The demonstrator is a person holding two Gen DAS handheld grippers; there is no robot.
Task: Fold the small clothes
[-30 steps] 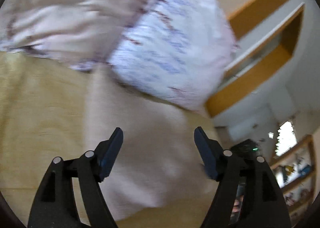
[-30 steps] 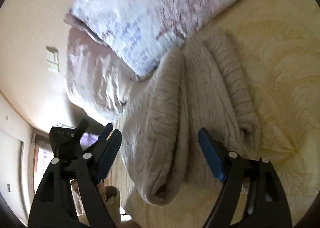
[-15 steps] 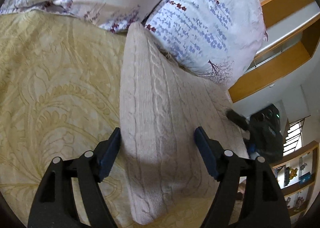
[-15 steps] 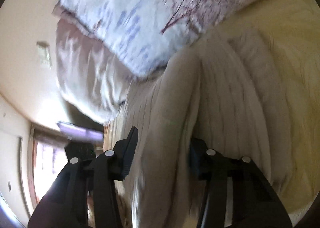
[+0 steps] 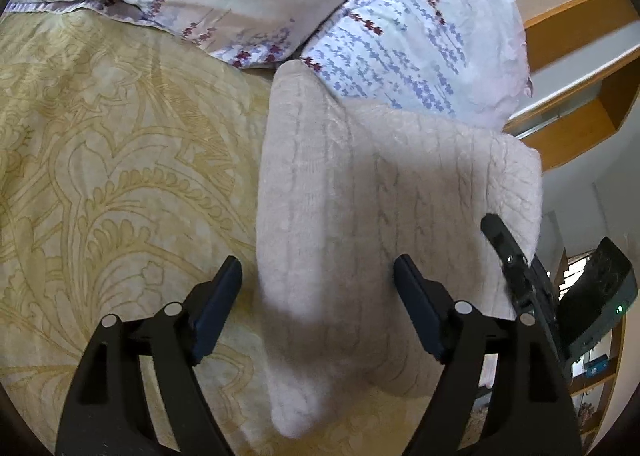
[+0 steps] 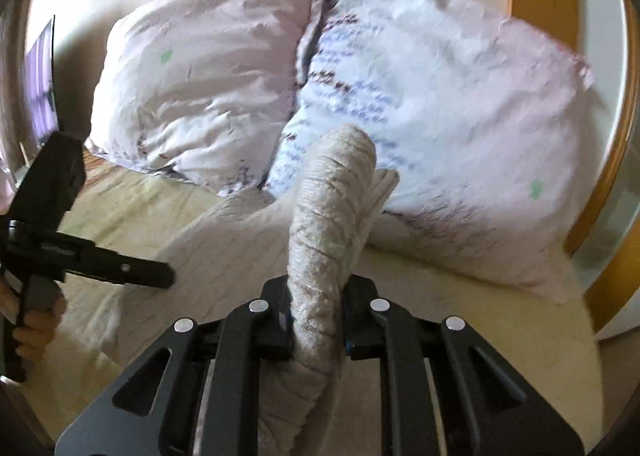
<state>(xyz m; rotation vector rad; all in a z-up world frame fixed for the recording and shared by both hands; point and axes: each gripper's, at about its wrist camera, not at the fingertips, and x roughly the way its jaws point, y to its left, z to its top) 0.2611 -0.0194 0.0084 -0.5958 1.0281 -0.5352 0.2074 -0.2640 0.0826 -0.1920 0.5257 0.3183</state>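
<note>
Beige knit garment (image 5: pixel 360 216): lies on yellow patterned bedspread (image 5: pixel 120 176), against 2 floral pillows (image 6: pixel 440 88).
Right gripper (image 6: pixel 316 330): jaws clamped on a raised fold of the garment.
Left gripper (image 5: pixel 318 284): jaws wide apart, straddling the garment's near edge, gripping nothing.

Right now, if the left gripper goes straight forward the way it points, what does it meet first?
Most likely the beige knit garment: the open left gripper has it lying between its fingers and straight ahead. Beyond it sits the flowered pillow. Depth is unclear, so the height above the garment cannot be told.
</note>
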